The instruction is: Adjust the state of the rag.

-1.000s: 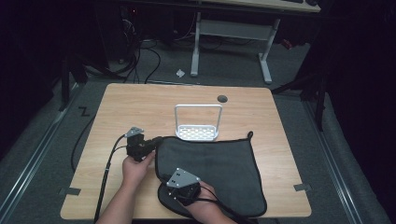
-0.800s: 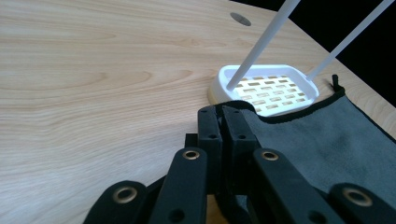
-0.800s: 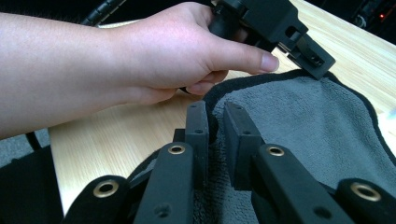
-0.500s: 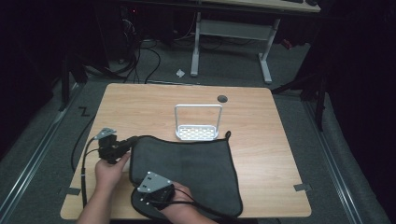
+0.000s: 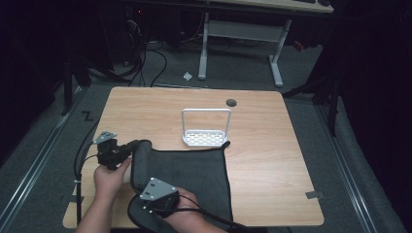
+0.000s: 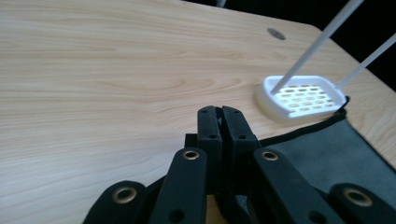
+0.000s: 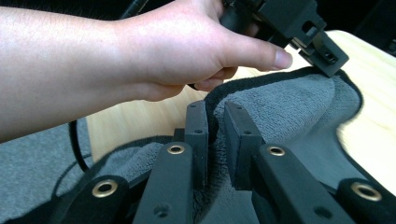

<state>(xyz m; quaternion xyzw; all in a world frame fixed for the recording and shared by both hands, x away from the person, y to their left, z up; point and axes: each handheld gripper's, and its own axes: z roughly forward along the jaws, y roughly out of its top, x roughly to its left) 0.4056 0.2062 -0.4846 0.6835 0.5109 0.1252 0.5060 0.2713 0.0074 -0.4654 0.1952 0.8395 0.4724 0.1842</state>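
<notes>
Shifted leftward since the earlier frame: both grippers and dark grey towel (image 5: 194, 172). Left gripper (image 5: 130, 146): clenched on towel's far-left corner, lifting a fold. Right gripper (image 7: 215, 120): clamped on towel's near edge. Towel: front-left of wooden table (image 5: 272, 126), far corner touching white rack (image 5: 206, 137).
</notes>
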